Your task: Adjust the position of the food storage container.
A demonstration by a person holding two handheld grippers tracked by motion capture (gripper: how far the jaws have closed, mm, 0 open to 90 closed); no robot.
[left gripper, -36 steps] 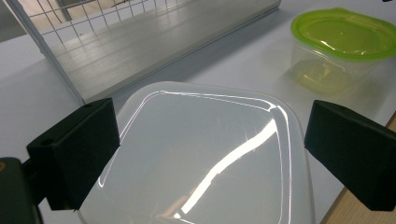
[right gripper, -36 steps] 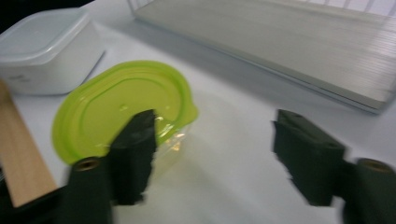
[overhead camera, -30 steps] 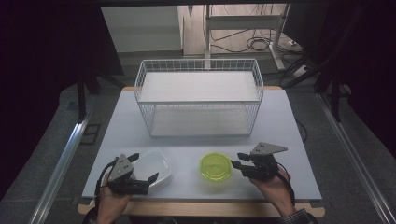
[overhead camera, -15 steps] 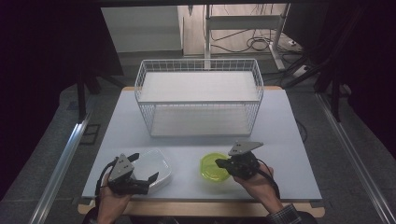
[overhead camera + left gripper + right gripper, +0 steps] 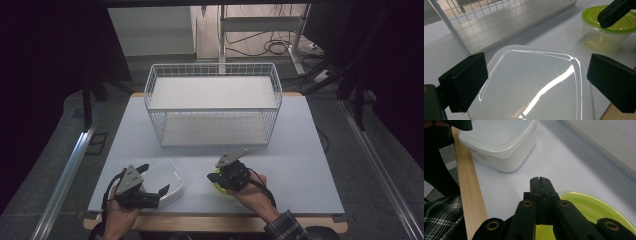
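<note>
Two lidded containers sit on the pale grey table (image 5: 300,150): left gripper (image 5: 536,82) gapes astride the translucent white square plastic box (image 5: 534,82); right gripper (image 5: 541,182), jaws closed empty, hovers over the round green-lidded clear tub (image 5: 596,207); white wire basket (image 5: 212,107) at twelve o'clock.

Green-lidded round tub (image 5: 609,27) near lidded white square box (image 5: 534,82).

My left gripper (image 5: 150,192): matte black body, grey three-cornered plate on top with small dark holes, blocky rectangular black pads (image 5: 465,81) at lower left and lower right of its own view. My right gripper (image 5: 216,178): same black build, grey plate, black linkage arms with brass-ringed pivot holes. Black cable loops behind it. Plaid black-and-white sleeve (image 5: 286,227) at lower right.
</note>
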